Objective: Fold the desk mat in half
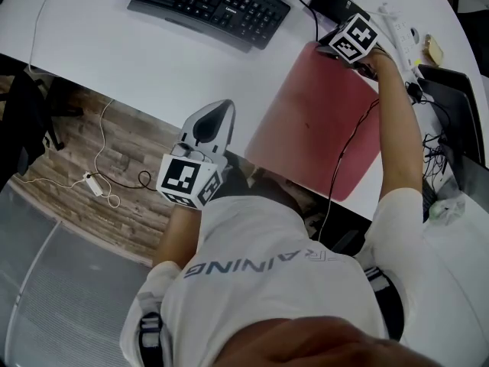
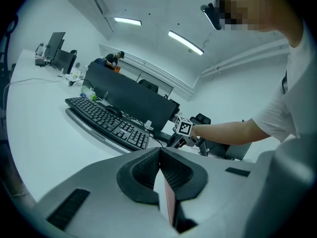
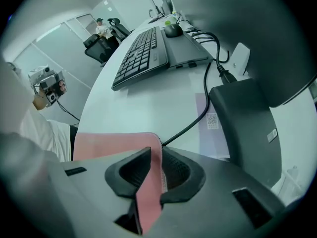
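Observation:
A pink desk mat point(image 1: 313, 121) lies flat on the white desk point(image 1: 137, 67), right of centre in the head view. My right gripper point(image 1: 330, 50) is at the mat's far corner. In the right gripper view that corner of the mat point(image 3: 111, 143) rises between the jaws of the right gripper point(image 3: 152, 155), which stand a little wider than the mat is thick. My left gripper point(image 1: 224, 107) hovers over bare desk left of the mat, apart from it. Seen close in its own view, the left gripper point(image 2: 159, 152) has its jaws together at the tips, with only a pale and red sliver showing behind them.
A black keyboard point(image 1: 202, 2) lies at the desk's far side. A black power brick point(image 3: 242, 128) with its cable sits just beyond the mat's corner. A white power strip point(image 1: 397, 29) and a dark laptop point(image 1: 458, 105) line the right. The desk's front edge runs beside my left gripper.

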`<action>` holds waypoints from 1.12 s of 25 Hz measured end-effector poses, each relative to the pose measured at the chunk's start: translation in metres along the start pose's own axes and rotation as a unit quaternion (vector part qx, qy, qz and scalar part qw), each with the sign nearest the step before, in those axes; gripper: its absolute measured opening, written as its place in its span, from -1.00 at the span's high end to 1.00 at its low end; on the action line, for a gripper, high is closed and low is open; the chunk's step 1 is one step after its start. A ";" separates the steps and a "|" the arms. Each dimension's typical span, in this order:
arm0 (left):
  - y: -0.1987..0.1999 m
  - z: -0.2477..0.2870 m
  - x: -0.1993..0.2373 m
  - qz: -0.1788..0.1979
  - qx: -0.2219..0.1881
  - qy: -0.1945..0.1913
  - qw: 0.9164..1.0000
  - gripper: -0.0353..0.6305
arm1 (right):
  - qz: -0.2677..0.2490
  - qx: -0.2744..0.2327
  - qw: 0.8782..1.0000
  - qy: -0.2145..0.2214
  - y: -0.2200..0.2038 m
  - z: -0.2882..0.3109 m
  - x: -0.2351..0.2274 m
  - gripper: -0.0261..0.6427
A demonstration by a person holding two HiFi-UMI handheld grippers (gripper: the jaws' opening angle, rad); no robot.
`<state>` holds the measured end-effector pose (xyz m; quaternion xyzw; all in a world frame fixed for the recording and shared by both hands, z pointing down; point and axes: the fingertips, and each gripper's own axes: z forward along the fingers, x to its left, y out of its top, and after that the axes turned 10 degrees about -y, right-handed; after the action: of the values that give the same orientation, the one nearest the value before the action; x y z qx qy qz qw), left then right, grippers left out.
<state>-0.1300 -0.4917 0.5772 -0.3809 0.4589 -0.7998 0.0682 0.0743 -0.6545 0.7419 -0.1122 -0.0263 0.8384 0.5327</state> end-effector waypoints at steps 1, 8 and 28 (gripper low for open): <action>0.001 0.001 -0.002 0.002 0.000 0.000 1.000 0.81 | -0.007 0.000 1.000 -0.006 0.000 -0.002 0.000 0.68; 0.005 0.000 -0.025 0.015 -0.008 0.003 1.000 0.81 | -0.052 -0.043 0.996 -0.064 -0.004 -0.034 0.014 0.81; 0.015 -0.023 -0.200 0.109 -0.041 -0.046 0.992 0.81 | -0.100 -0.229 0.927 -0.279 -0.122 -0.197 0.163 0.82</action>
<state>-0.0091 -0.3925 0.4499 -0.3675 0.5266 -0.7497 0.1602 0.1587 -0.4704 0.5444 0.0105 -0.3760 0.7497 0.5445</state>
